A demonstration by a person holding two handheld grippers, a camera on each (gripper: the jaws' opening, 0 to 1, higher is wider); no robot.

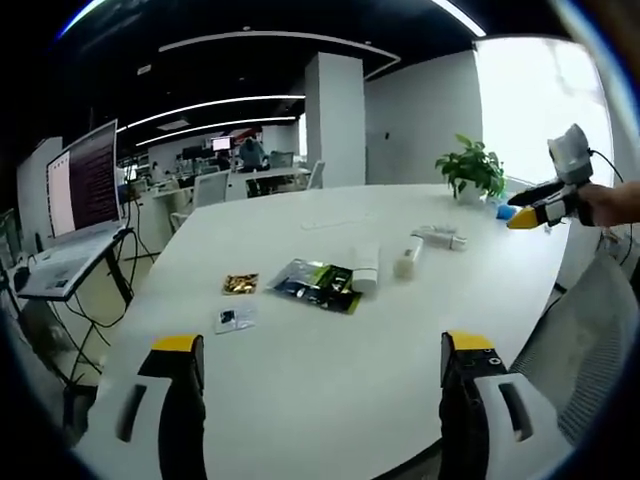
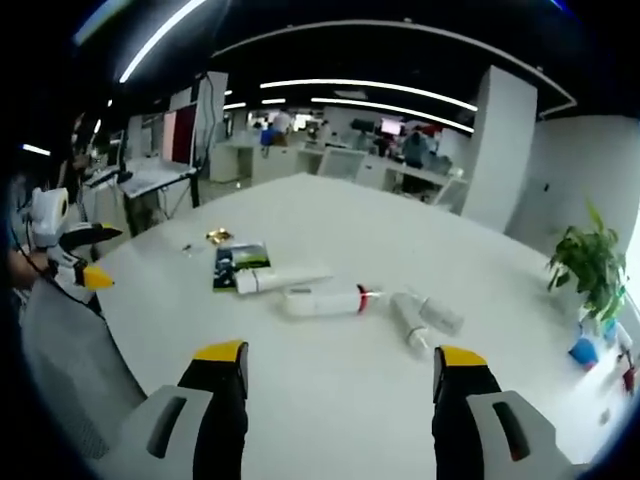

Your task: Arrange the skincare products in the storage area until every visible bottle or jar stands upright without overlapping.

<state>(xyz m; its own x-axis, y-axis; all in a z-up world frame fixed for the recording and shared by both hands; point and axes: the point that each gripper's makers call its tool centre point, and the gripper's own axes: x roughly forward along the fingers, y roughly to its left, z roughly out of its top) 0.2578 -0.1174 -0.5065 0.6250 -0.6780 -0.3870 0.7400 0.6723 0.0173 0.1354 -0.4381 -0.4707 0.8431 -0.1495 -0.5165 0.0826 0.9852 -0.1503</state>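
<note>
While both hand-held grippers, left [image 1: 320,365] and right [image 2: 340,375], hover wide open and empty, bottles [image 2: 322,299] lie toppled ahead on the bench [image 2: 330,420]. Nothing's grasped; they need standing upright.

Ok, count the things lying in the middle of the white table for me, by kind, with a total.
White bottles, lying down: 3
White tube, lying down: 1
Flat packets: 3, one dark, one gold, one small and clear
Total: 7
</note>
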